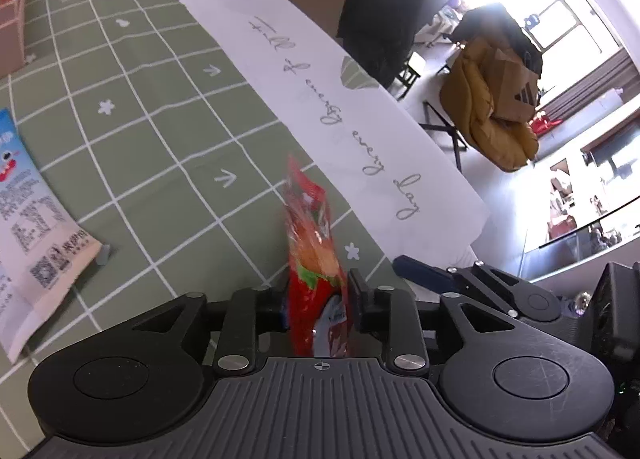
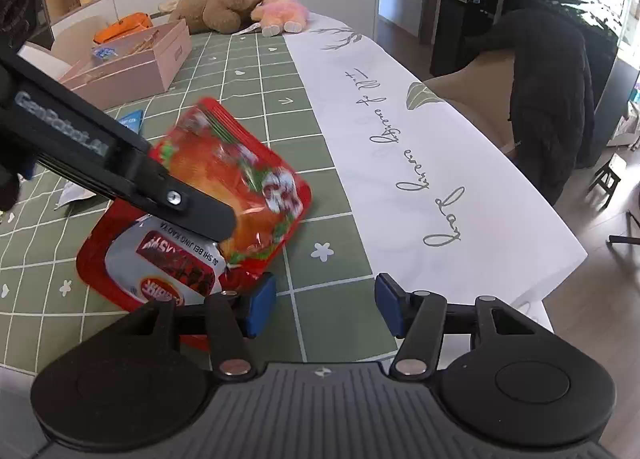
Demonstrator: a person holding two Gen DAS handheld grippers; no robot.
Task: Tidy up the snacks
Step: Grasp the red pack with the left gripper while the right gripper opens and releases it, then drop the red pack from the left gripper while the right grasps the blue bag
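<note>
Clamping one red foil snack pouch [image 1: 316,275] edge-on over the green checked tablecloth [image 1: 160,131], left gripper [image 1: 318,299]; right gripper [image 2: 325,305] gapes empty. One pink open box [image 2: 132,59] holds snack packets, count unclear.

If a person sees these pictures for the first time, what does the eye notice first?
First the red snack pouch, clamped edge-on by the left gripper above the green checked tablecloth. Beside it the right gripper stands open on nothing. Behind, a brown teddy bear lies near a pink box.
</note>
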